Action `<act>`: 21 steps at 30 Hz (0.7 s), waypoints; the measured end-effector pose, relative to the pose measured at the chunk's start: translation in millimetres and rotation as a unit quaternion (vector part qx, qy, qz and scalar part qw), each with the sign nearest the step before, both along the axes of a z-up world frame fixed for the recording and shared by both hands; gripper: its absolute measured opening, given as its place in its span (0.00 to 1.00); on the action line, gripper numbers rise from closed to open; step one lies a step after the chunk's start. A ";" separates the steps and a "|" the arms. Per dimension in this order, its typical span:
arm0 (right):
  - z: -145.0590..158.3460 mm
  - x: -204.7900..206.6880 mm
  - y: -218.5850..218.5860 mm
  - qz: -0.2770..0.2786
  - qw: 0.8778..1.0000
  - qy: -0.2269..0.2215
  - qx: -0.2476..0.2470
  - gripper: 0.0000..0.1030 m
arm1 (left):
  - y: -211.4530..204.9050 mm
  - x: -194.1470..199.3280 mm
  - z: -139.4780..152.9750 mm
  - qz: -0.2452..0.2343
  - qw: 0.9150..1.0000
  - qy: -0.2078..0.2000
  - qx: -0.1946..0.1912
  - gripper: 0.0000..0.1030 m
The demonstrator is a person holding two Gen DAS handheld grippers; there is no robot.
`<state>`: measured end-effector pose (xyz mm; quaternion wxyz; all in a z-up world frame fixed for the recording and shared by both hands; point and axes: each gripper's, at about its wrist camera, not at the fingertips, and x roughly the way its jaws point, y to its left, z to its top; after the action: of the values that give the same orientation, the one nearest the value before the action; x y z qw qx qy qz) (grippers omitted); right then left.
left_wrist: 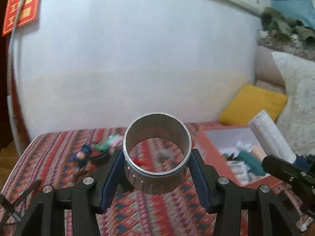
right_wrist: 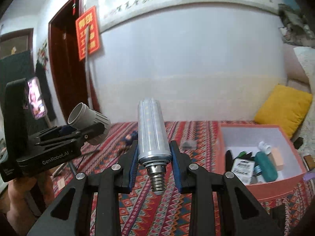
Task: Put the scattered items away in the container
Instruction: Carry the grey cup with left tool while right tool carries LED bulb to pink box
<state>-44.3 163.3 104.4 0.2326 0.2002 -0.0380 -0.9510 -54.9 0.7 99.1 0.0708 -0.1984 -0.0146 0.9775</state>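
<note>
The orange box [right_wrist: 256, 188], already holding several items, is sitting to the right on the patterned surface [right_wrist: 157, 206]. The left gripper [left_wrist: 157, 169] is carrying a rigid grey cylindrical sleeve [left_wrist: 157, 147], fingers about half open and clamping its ribbed, likely light and slick wall. The right gripper [right_wrist: 154, 157] is pinching a corn-style LED bulb [right_wrist: 152, 131] at its lower collar, fingers narrowly set; it is probably light and fragile, so the collar looks the safest hold.

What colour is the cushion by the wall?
Yellow; the cushion shows best in the right wrist view.
</note>
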 end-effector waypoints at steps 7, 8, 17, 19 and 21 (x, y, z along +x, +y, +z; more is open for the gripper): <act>17.2 0.4 57.9 -0.048 0.998 0.013 -0.029 0.31 | 55.9 -10.7 22.6 -0.049 0.999 0.019 -0.006 0.55; 18.3 1.1 64.3 -0.055 0.998 0.014 -0.030 0.31 | 63.8 -13.3 24.6 -0.056 0.998 0.020 -0.006 0.55; 25.2 -6.1 120.8 -0.127 0.991 0.028 -0.039 0.31 | 130.7 -44.4 30.1 -0.104 0.994 0.010 -0.003 0.56; 25.2 -13.1 132.8 -0.137 0.989 0.027 -0.043 0.31 | 144.0 -54.2 30.5 -0.114 0.993 0.005 0.000 0.56; 23.9 -19.7 145.5 -0.149 0.987 0.025 -0.047 0.31 | 155.2 -62.8 30.4 -0.121 0.993 0.002 0.002 0.56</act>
<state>-64.0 308.8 128.3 0.0988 0.1570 -0.1062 -0.9769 -117.7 155.9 129.5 0.1893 -0.1964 0.0075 0.9621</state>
